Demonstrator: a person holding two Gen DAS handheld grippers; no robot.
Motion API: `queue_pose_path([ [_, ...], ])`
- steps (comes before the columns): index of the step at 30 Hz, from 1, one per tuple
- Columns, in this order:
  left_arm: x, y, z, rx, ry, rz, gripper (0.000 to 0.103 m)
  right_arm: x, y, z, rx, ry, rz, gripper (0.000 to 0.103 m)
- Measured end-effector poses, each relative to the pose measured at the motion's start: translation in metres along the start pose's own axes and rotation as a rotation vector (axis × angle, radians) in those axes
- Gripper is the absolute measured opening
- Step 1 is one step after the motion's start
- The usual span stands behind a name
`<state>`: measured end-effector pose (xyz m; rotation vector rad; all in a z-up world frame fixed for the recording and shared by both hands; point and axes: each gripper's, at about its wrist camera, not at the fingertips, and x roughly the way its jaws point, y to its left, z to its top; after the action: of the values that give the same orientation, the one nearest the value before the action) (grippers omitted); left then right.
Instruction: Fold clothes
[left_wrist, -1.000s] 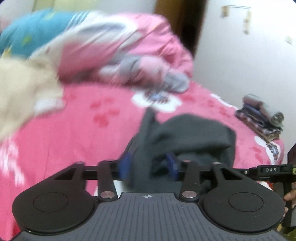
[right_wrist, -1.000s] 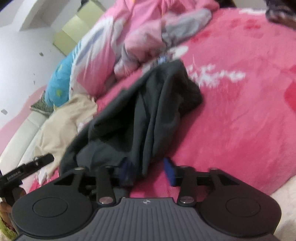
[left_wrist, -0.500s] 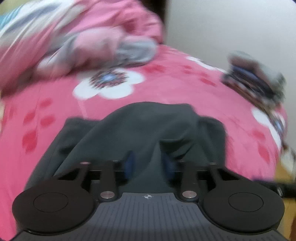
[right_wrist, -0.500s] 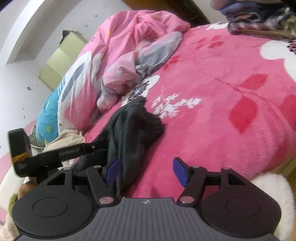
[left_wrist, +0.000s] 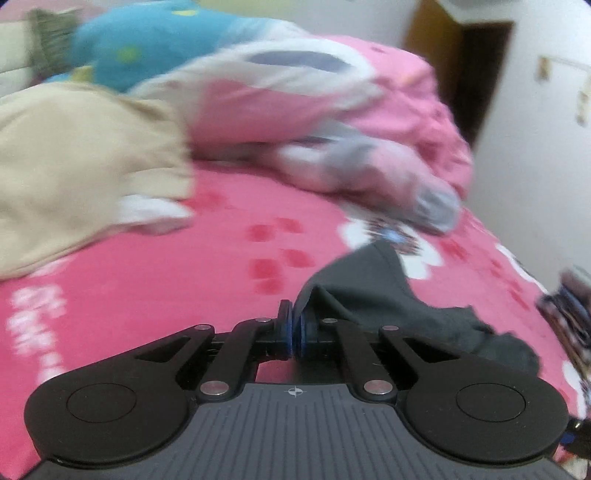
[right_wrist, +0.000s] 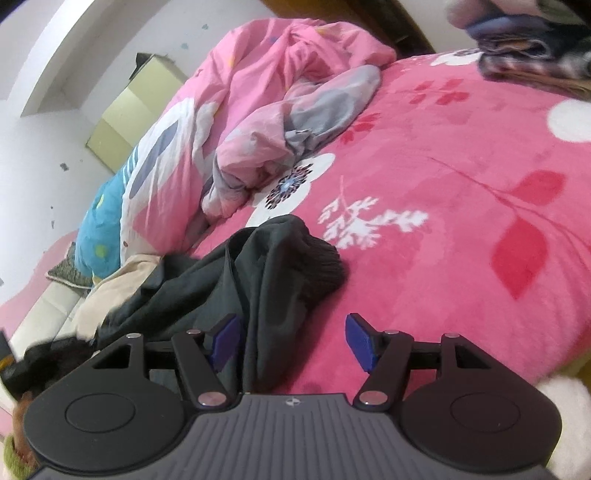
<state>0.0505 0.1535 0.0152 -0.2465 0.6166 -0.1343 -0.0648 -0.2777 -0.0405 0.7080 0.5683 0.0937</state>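
Dark grey garment (right_wrist: 266, 280) lies crumpled on the pink floral bedspread (right_wrist: 461, 221), near edge of the bed, just in front of both tools. Left gripper (left_wrist: 294, 334) pressed together, pinching a thin edge of the garment (left_wrist: 373, 295), cloth trailing off to the right. Right gripper (right_wrist: 291, 341) spread wide, nothing pinched; a fold sits between the jaws near the left pad. Fabric looks soft, light, limp, likely to sag and bunch; thicker ribbed cuff or hem (right_wrist: 325, 264) at the far end seems the firmer place to grab. Rumpled duvet (right_wrist: 277, 110) far left. No readable writing or labels.
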Motion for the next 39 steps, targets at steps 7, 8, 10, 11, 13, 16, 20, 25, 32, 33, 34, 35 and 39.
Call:
queue_pose_path([
  [7,-0.026,0.069,-0.024,-0.086,0.009,0.146,0.001,0.027,0.014,0.02,-0.003,-0.018,-0.034,0.071],
  [8,-0.028,0.077,-0.025,-0.092,0.012,0.153,0.001,0.03,0.015,0.022,0.003,-0.02,-0.043,0.072],
  [10,-0.036,0.086,-0.026,-0.089,-0.004,0.166,0.003,0.036,0.015,0.027,0.025,-0.019,-0.052,0.072],
  [11,-0.041,0.089,-0.026,-0.087,-0.021,0.165,0.004,0.038,0.015,0.028,0.03,-0.019,-0.048,0.072],
  [13,-0.053,0.093,-0.025,-0.081,-0.062,0.138,0.023,0.038,0.019,0.028,0.021,-0.026,-0.035,0.072],
  [16,-0.059,0.08,-0.021,-0.044,-0.099,0.062,0.035,0.04,0.023,0.025,0.0,-0.046,-0.054,0.072],
  [20,-0.044,0.037,-0.018,0.051,-0.059,-0.076,0.052,0.036,0.018,0.025,0.034,-0.072,-0.059,0.072],
  [25,-0.003,-0.049,-0.022,0.258,0.069,-0.312,0.069,0.024,0.013,0.022,0.048,-0.087,-0.014,0.069],
  [32,0.039,-0.122,-0.061,0.54,0.149,-0.296,0.069,0.018,0.044,0.016,-0.168,-0.059,0.063,0.063],
  [33,0.043,-0.122,-0.067,0.549,0.177,-0.301,0.07,0.023,0.051,0.016,-0.208,-0.059,0.063,0.062],
  [34,0.045,-0.119,-0.073,0.558,0.205,-0.305,0.07,0.029,0.057,0.016,-0.238,-0.058,0.06,0.061],
  [35,0.046,-0.116,-0.077,0.564,0.223,-0.308,0.07,0.036,0.06,0.016,-0.256,-0.053,0.054,0.057],
  [39,0.042,-0.099,-0.085,0.544,0.247,-0.324,0.07,0.055,0.063,0.009,-0.306,-0.008,0.034,0.017],
])
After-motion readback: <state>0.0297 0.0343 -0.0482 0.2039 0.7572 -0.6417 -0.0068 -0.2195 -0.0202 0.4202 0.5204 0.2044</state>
